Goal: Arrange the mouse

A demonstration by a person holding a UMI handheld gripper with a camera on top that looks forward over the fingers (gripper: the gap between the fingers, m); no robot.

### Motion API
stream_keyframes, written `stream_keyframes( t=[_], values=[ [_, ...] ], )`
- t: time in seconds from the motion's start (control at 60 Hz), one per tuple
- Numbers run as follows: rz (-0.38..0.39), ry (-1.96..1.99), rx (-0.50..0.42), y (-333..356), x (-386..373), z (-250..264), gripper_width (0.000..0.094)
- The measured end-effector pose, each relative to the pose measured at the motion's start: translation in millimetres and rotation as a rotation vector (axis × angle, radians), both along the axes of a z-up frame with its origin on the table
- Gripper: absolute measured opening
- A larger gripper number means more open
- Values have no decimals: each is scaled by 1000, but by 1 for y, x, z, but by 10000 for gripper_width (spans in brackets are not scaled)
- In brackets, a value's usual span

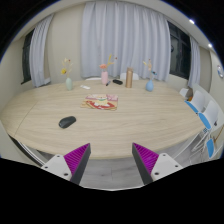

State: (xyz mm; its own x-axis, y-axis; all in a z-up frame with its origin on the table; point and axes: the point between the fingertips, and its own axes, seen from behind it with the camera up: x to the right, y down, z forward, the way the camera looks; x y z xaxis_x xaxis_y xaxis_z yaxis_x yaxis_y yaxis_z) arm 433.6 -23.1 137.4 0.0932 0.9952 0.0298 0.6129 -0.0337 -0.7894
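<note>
A dark computer mouse (67, 122) lies on the light wooden table (110, 130), well beyond my left finger and to the left. My gripper (111, 163) hovers over the near edge of the table. Its fingers (76, 157) with magenta pads stand wide apart with nothing between them.
At the middle of the table lies a board with small items (99, 102). Behind it stand vases with flowers (104, 72), a blue one at left (69, 82), another at right (150, 85) and a brown box (128, 77). Chairs (205, 115) stand at the right. Curtains hang behind.
</note>
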Motion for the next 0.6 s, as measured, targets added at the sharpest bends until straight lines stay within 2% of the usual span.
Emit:
stream_keyframes(
  t=[0.183, 0.6],
  values=[
    [28, -5, -29, -42, 0, -4, 867],
    [160, -24, -115, -212, -37, -36, 867]
  ],
)
